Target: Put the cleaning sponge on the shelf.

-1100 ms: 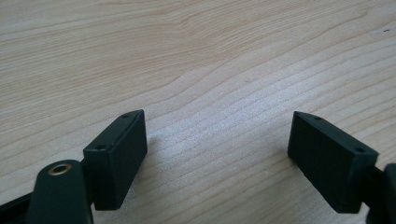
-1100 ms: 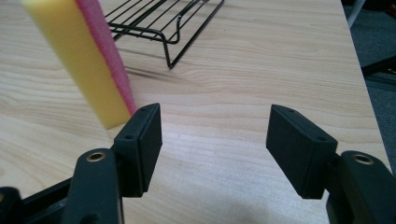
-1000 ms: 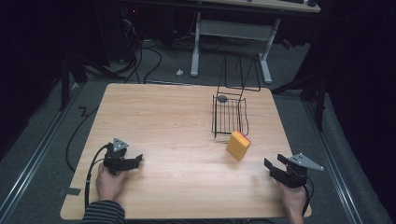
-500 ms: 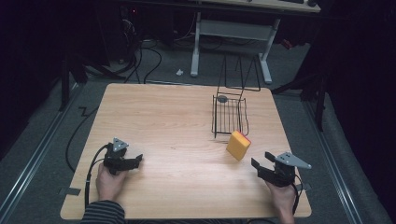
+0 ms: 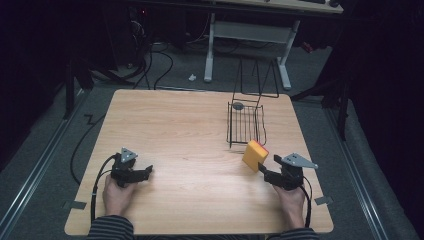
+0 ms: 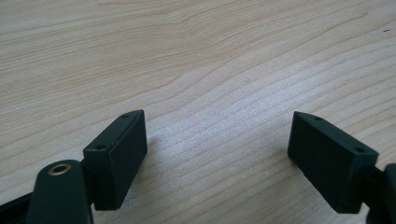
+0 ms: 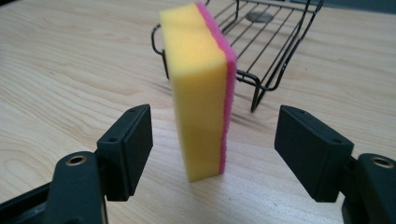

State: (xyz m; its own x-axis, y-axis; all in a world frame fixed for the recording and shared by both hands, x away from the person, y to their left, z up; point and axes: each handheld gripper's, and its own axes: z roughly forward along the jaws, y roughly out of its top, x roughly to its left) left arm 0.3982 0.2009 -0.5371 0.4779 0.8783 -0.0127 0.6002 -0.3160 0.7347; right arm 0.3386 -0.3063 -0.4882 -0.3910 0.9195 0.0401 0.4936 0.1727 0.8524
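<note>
A yellow sponge with a pink scouring side stands on edge on the wooden table, just in front of a black wire basket. My right gripper is open right behind the sponge. In the right gripper view the sponge stands upright between the spread jaws of the right gripper, touching neither. The basket lies beyond it with a small grey disc inside. My left gripper rests open at the table's front left, with bare wood between the jaws of the left gripper.
The basket's tall wire handle rises at its far end. Past the table's far edge stand a white desk frame and loose cables on the floor. Metal rails run along both sides of the table.
My right gripper has moved left and forward across the table until its jaws flank the sponge. The left gripper, the sponge and the basket have stayed put.
</note>
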